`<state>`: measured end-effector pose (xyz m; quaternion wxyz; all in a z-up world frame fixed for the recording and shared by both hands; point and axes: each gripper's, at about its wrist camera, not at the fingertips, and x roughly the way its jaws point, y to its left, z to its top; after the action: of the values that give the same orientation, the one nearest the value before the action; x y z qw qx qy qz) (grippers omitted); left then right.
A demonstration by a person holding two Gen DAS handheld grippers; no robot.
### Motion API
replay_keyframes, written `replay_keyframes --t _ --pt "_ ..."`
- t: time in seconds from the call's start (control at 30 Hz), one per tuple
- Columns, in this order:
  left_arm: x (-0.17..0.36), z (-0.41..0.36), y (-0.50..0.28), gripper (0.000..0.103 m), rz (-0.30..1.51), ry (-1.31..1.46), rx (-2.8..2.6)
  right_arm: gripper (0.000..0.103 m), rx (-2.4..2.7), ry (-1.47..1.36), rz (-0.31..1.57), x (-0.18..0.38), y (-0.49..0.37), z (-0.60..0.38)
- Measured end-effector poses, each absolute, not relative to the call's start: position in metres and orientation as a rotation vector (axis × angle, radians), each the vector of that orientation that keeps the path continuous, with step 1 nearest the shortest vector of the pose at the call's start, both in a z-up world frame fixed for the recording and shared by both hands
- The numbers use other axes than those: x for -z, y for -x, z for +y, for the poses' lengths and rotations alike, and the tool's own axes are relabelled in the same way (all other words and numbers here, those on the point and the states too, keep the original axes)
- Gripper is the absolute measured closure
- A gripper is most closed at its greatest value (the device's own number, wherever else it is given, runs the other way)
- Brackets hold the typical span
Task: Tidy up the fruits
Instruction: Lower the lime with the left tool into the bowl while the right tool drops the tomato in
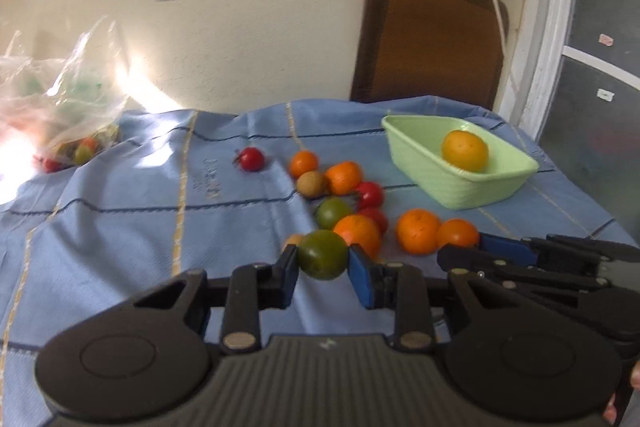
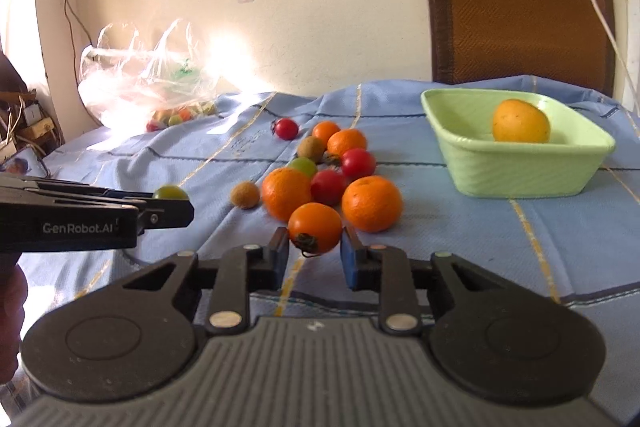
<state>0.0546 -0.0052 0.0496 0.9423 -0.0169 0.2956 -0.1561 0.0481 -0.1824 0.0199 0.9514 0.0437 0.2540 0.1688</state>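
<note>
Fingers of the left gripper [image 1: 323, 267] clamp a dark green tomato [image 1: 322, 254], one pad on each side of the fruit, which sits lifted clear of the blue checked tablecloth [image 1: 120, 219]. The right gripper [image 2: 315, 247] is likewise closed on a small orange tomato [image 2: 315, 228], its dried stem turned toward the camera, pinched between the black pad and the blue one. Both tools point forward and slightly downward across the table, side by side; the right wrist view shows the left gripper reaching in from the left edge with the green fruit at its tip. Just beyond the fingers lies a loose cluster of oranges [image 2: 371, 203], red tomatoes [image 2: 358, 163], a pale green tomato [image 2: 304, 166] and small brown fruits [image 2: 245, 194]. Farther right stands a light green basket [image 2: 520, 171] holding one yellow-orange fruit [image 2: 520, 126]. A clear plastic bag [image 2: 144, 87] with more produce rests at the far left by the wall, and a brown chair back [image 2: 520, 7] rises behind the table.
</note>
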Motion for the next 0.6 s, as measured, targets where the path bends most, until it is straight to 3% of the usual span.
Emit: replay_keyframes --t 0.23,0.6 --pt "-0.071 -0.094 -0.121 0.075 0.605 0.059 0.495 0.073 -0.154 -0.087 0.394 -0.041 -0.068 -0.256" --pt "-0.055 -0.157 -0.182 0.074 0.714 0.035 0.495 0.072 -0.076 -0.065 0.439 -0.034 -0.121 -0.302"
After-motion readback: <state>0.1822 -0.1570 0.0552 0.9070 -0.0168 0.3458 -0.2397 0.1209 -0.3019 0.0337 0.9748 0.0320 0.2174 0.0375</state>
